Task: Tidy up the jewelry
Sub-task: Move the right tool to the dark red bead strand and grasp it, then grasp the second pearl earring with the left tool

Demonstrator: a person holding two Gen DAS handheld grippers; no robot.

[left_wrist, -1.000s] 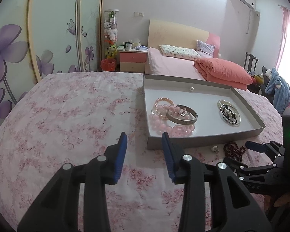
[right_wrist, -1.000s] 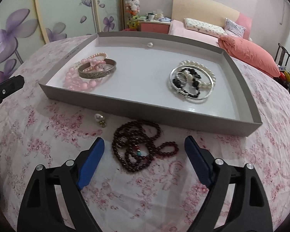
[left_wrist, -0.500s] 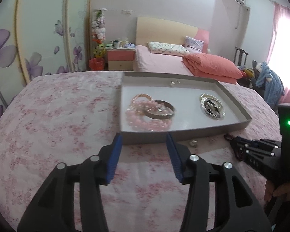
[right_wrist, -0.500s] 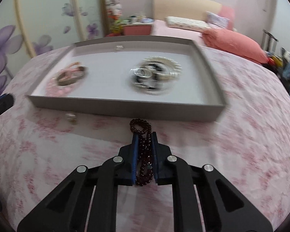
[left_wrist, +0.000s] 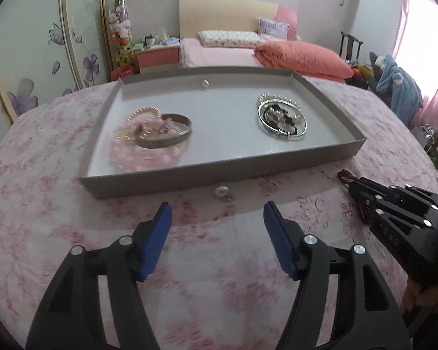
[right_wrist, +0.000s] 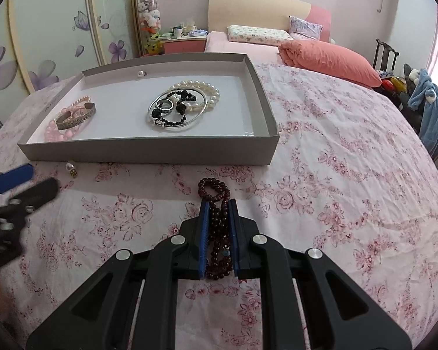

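Right tongs (right_wrist: 219,224): closed on the dark red wooden-bead string (right_wrist: 217,227), which is bunched up between the blue pads; one loop pokes out ahead of the tips and more beads hang behind them.
Left tongs (left_wrist: 216,233): jaws have just been opening and now stand fairly wide, with nothing between them, aimed at the cloth in front of the tray.
Where the beads are: over the pink floral cloth on the bench (right_wrist: 335,175), just short of the near wall of the shallow grey cardboard tray (right_wrist: 149,154), not yet inside it.
How the beads will handle: light and limp, I'd say; the strand folds and sags wherever it is not pinched, so trailing loops may drag on the tray wall when it goes over.
Hold: a pinch across several bunched strands looks safer than one strand, since round polished beads can roll out of the pads.
Small pearl-topped earring (left_wrist: 222,191): lies loose on the cloth just beside the tray's near wall, ahead of the left tongs; tiny, hard and likely to skid, so a low pinch from both sides seems best.
Tray contents: pale pink bead bracelet with a patterned metal cuff (right_wrist: 73,118) at the left, a silver bangle tangled with white pearls and black beads (right_wrist: 181,105) in the middle, a single pearl (right_wrist: 141,73) by the far wall.
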